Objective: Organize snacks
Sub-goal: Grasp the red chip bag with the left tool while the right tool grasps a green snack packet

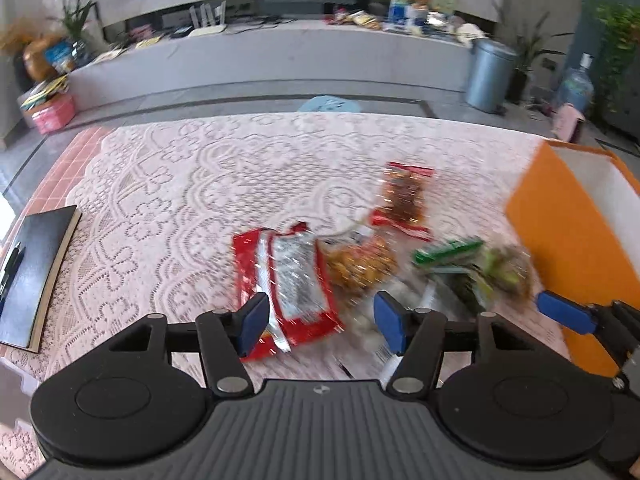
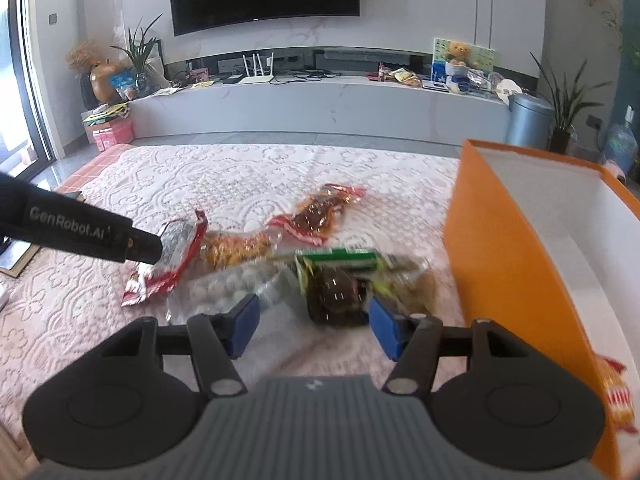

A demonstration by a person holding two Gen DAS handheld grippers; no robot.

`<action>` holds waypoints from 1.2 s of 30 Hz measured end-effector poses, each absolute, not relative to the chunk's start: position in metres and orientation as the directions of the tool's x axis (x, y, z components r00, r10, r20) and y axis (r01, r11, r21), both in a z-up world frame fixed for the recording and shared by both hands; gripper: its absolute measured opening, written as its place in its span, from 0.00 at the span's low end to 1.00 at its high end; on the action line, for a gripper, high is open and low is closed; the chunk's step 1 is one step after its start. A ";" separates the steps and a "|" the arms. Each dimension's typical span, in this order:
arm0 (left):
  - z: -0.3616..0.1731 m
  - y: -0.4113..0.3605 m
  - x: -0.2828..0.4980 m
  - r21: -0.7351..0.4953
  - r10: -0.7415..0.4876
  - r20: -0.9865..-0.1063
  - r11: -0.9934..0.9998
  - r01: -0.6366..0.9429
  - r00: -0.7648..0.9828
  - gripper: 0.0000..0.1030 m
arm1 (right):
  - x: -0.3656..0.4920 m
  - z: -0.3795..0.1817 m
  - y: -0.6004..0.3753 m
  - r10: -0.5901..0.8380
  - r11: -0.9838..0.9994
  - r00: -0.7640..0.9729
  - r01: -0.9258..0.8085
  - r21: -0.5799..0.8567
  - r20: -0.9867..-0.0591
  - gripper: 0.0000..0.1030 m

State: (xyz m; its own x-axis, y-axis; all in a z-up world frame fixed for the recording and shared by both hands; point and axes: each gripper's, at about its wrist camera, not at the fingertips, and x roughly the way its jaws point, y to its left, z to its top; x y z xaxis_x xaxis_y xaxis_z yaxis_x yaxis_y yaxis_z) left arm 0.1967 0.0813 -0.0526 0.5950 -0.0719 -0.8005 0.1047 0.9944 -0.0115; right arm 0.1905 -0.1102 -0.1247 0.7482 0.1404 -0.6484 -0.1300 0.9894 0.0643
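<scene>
Both grippers hung over a lace-covered counter (image 1: 168, 184) with jaws released and nothing between them. Under the left gripper (image 1: 320, 322) lay a red and silver snack packet (image 1: 286, 280), reaching between its jaws. Just ahead of the right gripper (image 2: 312, 322) lay a dark green-topped packet (image 2: 340, 284), with a clear pouch of pale round snacks (image 2: 228, 284) beside it. An orange box (image 2: 516, 264) stood open close to the right of those jaws. A black notebook (image 1: 32, 276) lay far left.
</scene>
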 end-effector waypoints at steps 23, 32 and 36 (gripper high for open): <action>-0.116 0.116 0.240 -0.061 -0.008 -0.820 0.995 -0.074 0.572 0.93 | 0.238 -0.171 -0.103 0.119 0.992 0.759 -0.114 0.050 -0.639 0.60; -0.125 0.111 0.243 -0.021 0.013 -0.829 0.998 -0.054 0.559 0.93 | 0.238 -0.175 -0.101 0.102 0.994 0.753 -0.107 0.032 -0.651 0.45; -0.132 0.098 0.244 0.073 0.069 -0.825 0.997 -0.014 0.561 0.93 | 0.237 -0.176 -0.098 0.088 0.993 0.759 -0.117 -0.003 -0.645 0.44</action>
